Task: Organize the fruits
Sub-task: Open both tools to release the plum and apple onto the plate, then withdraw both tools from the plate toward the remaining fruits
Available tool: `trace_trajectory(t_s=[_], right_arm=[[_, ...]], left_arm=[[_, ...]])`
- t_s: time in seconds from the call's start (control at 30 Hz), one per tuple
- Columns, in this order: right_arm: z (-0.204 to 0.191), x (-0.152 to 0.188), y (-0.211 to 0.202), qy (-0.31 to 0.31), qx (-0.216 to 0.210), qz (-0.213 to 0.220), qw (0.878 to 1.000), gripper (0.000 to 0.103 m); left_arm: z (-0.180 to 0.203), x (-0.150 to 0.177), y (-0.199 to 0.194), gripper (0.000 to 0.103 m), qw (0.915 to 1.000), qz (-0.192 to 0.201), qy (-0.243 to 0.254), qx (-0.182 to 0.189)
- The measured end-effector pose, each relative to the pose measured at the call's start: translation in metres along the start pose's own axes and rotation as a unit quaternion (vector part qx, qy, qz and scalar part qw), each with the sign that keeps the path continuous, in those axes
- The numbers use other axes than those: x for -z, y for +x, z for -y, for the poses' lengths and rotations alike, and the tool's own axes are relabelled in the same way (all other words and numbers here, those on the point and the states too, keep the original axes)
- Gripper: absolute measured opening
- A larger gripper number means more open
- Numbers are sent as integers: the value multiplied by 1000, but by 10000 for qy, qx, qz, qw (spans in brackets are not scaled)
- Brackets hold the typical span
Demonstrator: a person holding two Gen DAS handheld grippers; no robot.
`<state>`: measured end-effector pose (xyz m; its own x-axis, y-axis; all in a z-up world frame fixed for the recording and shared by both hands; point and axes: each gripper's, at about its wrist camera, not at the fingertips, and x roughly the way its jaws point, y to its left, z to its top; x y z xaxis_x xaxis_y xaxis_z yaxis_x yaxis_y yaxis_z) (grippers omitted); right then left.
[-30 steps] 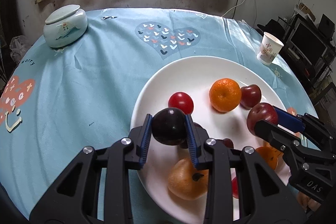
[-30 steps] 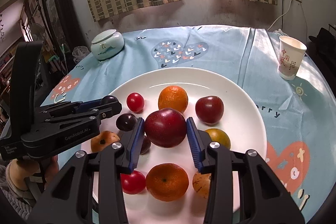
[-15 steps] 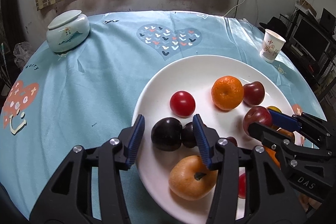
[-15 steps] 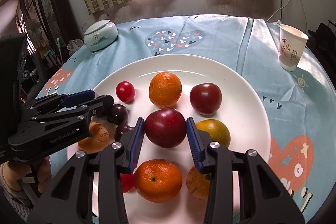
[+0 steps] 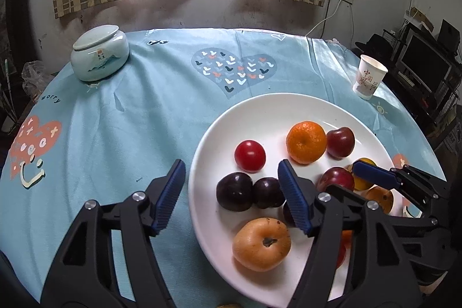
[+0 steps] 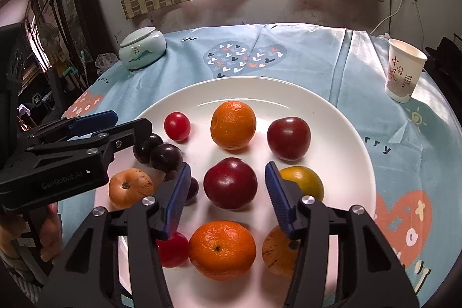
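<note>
Here the right gripper (image 6: 228,194) is opening off the red plum (image 6: 230,183) at the plate's (image 6: 340,129) centre, while the left gripper (image 5: 231,194) widens around the dark plum (image 5: 234,191) at nine o'clock, so both placements look finished and next comes backing clear.

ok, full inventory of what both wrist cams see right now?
plate: 1, white, on tablecloth, holds all fruit
mandarins: 2, orange, plate's far middle and near middle
red plums: 2, dark red, far right and centre
dark plums: 3, near-black, clustered at plate's left
cherry tomatoes: 2, red, far left and near left
brownish-orange fruits: 2, left edge and near right
yellow-green fruit: 1, right of centre
lidded jar: 1, pale green, table's far left
paper cup: 1, white, red print, far right
tablecloth: 1, light blue, heart prints
left gripper: black, blue pads, jaws opening, gripping nothing
right gripper: same colours, jaws opening, pads clear of centre plum
hand: 1, on left gripper's handle
</note>
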<state>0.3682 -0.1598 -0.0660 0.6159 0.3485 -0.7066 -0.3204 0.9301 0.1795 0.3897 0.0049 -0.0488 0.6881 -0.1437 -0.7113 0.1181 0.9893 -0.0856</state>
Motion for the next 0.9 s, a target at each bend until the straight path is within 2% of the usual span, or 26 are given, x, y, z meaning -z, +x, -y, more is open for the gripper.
trace_trajectory(t_s=[0.13,0.17,0.2,0.3,0.4,0.73,0.9], right_arm=[[2,-3,-5,22,26,67,10000,56],[2,-4,-8,31,39,103,9999,57],[2,-5,-11,41,79,146,9999,66],[1,-7,-16,31,116,201,9997,67],[-1,-8,-18,1,171,188,9997,69],[-10,0,-31,-75,387,174,9991,72],[-8,10,-45,57,405,204,9990,72]], left_arm=[[-4,-1,0,71,10000,-2,-71,-22],[-5,-1,-1,73,10000,7,-90,-32],[-7,-1,-2,77,9999,19,-115,-42],[-10,-2,-6,91,9997,83,-227,-32],[-12,-2,-10,95,9995,83,-302,-44],[-34,13,-35,98,9975,171,-664,-192],[-46,36,-49,98,9966,117,-707,-397]])
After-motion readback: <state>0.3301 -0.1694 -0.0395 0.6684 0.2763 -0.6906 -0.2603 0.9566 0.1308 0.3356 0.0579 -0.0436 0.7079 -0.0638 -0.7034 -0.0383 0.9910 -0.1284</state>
